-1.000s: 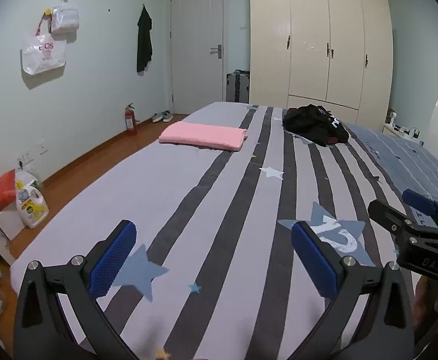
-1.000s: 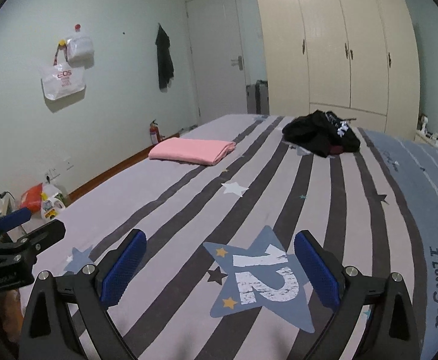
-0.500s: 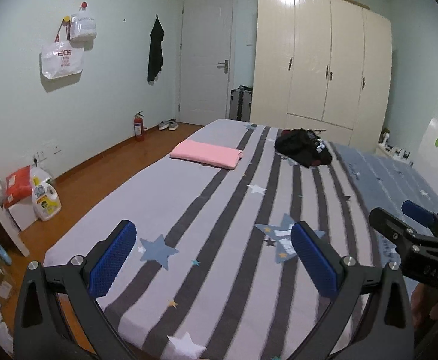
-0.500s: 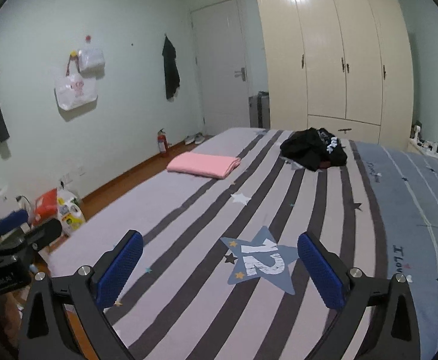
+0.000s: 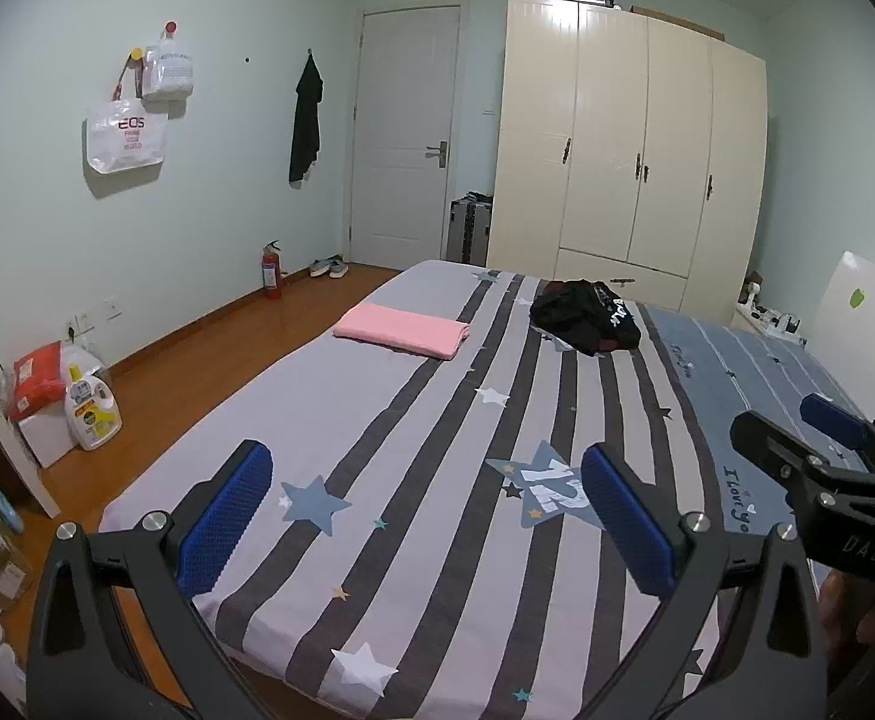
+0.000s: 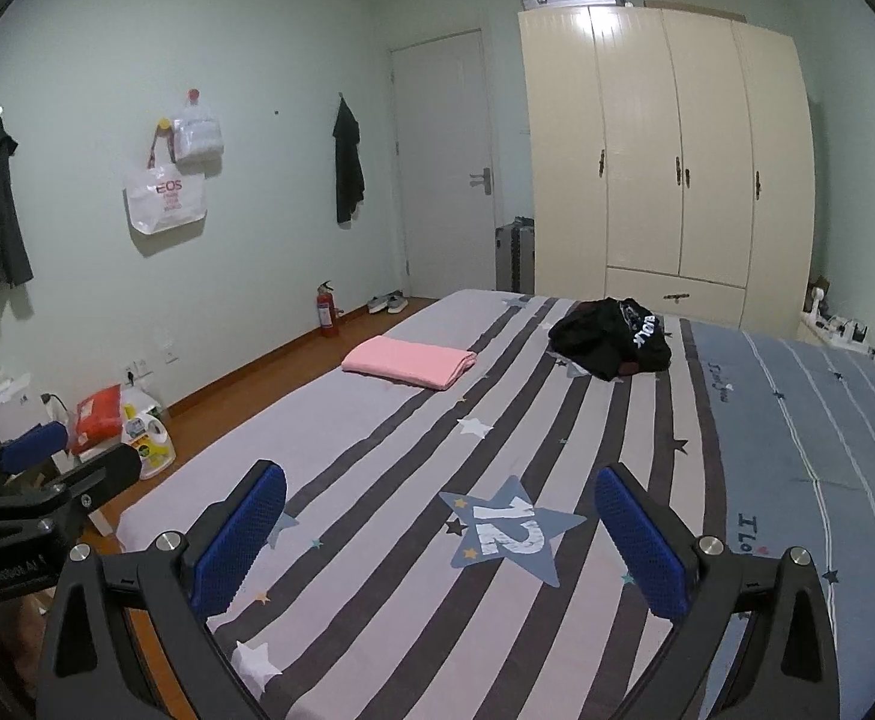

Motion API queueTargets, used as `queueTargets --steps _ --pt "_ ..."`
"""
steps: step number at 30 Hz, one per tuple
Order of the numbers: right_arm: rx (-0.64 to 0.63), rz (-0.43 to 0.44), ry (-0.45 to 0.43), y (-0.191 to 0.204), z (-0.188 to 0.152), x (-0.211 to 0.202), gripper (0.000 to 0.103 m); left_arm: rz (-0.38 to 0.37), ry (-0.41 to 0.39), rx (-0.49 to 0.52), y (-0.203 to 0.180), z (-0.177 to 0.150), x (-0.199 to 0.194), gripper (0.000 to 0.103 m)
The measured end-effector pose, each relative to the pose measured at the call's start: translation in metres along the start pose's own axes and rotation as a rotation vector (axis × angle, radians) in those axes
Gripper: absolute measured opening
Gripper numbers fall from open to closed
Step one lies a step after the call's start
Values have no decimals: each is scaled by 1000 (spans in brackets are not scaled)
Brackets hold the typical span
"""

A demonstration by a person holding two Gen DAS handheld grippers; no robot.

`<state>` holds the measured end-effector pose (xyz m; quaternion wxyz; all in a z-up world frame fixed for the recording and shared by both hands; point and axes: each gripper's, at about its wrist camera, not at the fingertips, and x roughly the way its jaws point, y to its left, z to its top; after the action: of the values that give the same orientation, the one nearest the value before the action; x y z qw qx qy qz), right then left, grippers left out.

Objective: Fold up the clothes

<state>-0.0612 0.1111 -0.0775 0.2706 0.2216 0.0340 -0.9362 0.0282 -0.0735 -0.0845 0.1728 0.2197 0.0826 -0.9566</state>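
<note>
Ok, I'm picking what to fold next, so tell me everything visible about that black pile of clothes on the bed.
The black pile of clothes lies crumpled and unfolded in a loose heap on the striped bed cover, far from both tools, right of the folded pink cloth and apart from it. Soft dark fabric, white lettering on one fold, a dark red patch at its near edge. Nothing else touches it.

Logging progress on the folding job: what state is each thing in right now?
Pink garment: folded flat on the bed.
Black garment: crumpled heap, unfolded.
Left tongs: open, empty.
Right tongs: open, empty.
Door: shut.
Wardrobe: doors shut.
Black jacket: hanging on the wall.
</note>
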Motion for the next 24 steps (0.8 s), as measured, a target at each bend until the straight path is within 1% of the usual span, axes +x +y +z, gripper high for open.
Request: queueTargets --steps 24 --pt "-1 17 -4 12 -1 -1 102 25 -22 1 4 1 -12 102"
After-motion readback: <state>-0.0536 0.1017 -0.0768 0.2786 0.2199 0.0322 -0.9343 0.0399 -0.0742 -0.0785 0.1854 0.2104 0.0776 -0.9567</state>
